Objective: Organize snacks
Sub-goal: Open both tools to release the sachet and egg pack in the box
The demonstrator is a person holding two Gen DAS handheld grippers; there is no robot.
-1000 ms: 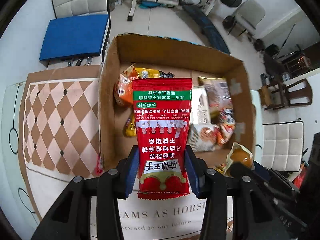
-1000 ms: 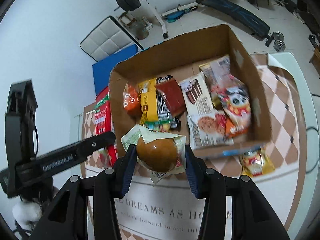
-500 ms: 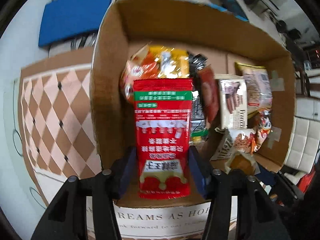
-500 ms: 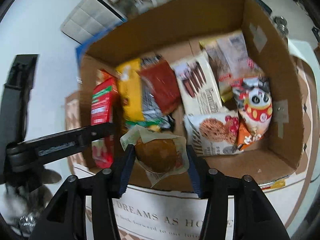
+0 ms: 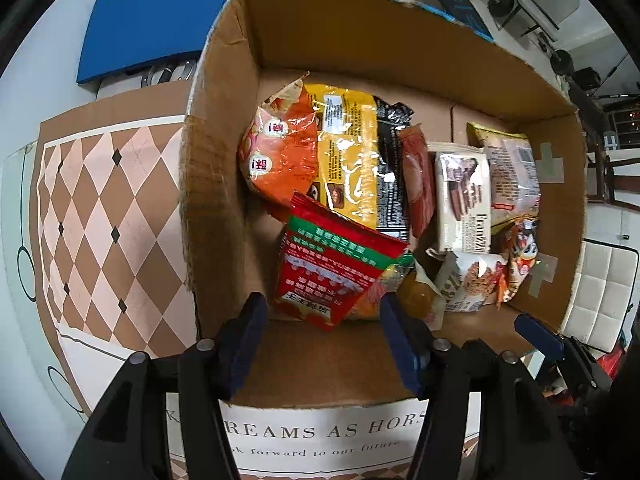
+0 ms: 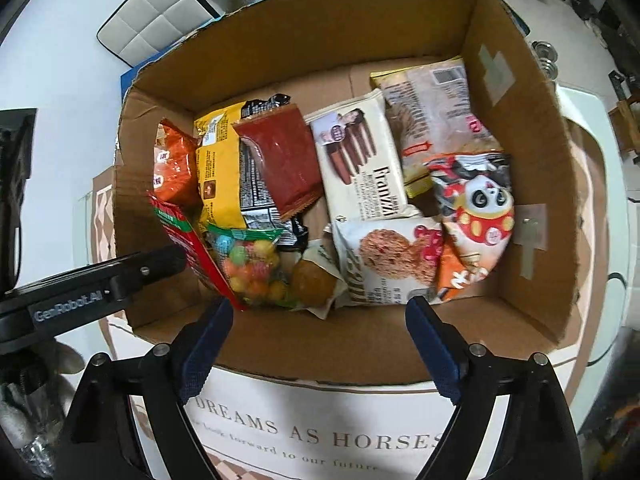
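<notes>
An open cardboard box holds several snack packets. My left gripper is open over the box's near edge; the red packet lies loose just beyond its fingertips, leaning on other snacks. It also shows in the right wrist view, standing on edge. My right gripper is open over the near wall; the wrapped brown bun lies free in the box beside a bag of coloured candy. The bun also shows in the left wrist view.
The box stands on a checkered mat with printed lettering on a white table. A blue pad and white padded chairs lie beyond. The left gripper's body reaches in from the left of the right wrist view.
Both grippers moved forward over the box and opened. The red packet dropped from the left gripper and the bun from the right; both now lie in the box.
</notes>
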